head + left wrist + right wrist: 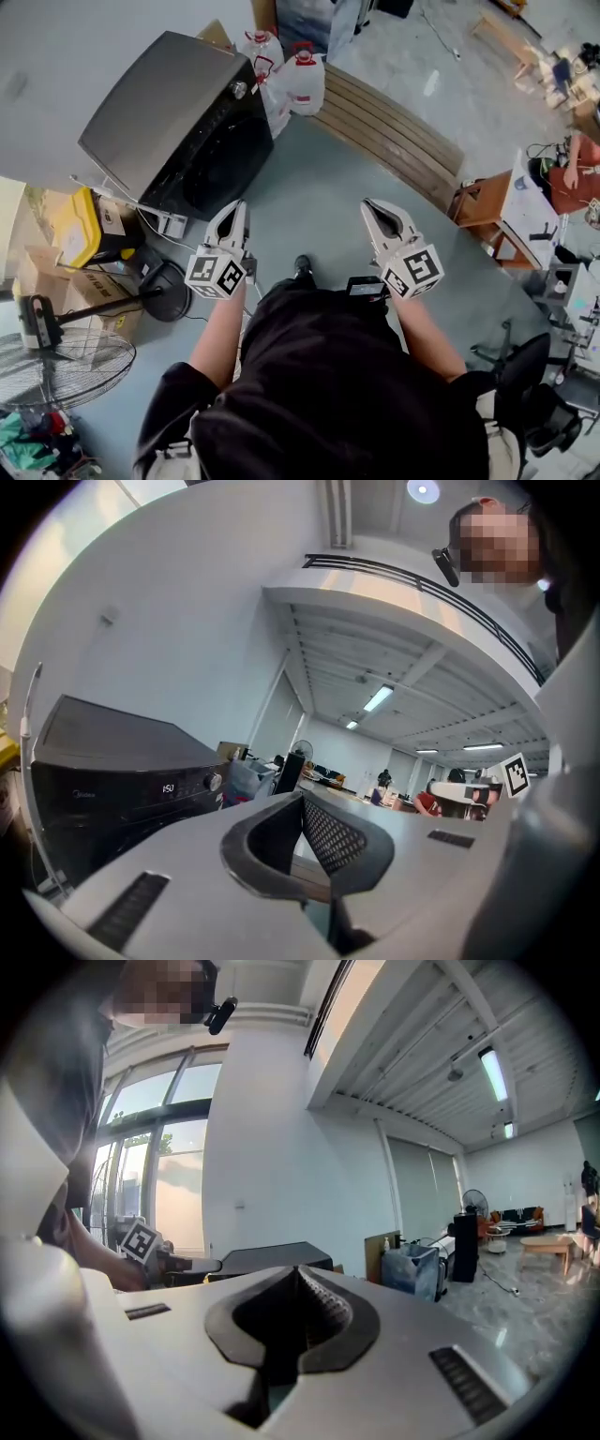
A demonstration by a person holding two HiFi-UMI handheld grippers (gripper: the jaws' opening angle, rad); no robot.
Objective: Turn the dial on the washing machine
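Note:
A dark grey washing machine stands at the upper left of the head view, with a small silver dial at its top front corner. The left gripper view shows the same machine and its dial at the left. My left gripper hangs in the air in front of the machine's door, well short of the dial, jaws shut and empty. My right gripper is held further right over the floor, also shut with nothing in it. In the right gripper view the machine's top shows beyond the closed jaws.
Two big water bottles stand right of the machine, next to a wooden bench. A yellow bin, cardboard boxes and a floor fan crowd the left. A desk with gear sits at the right.

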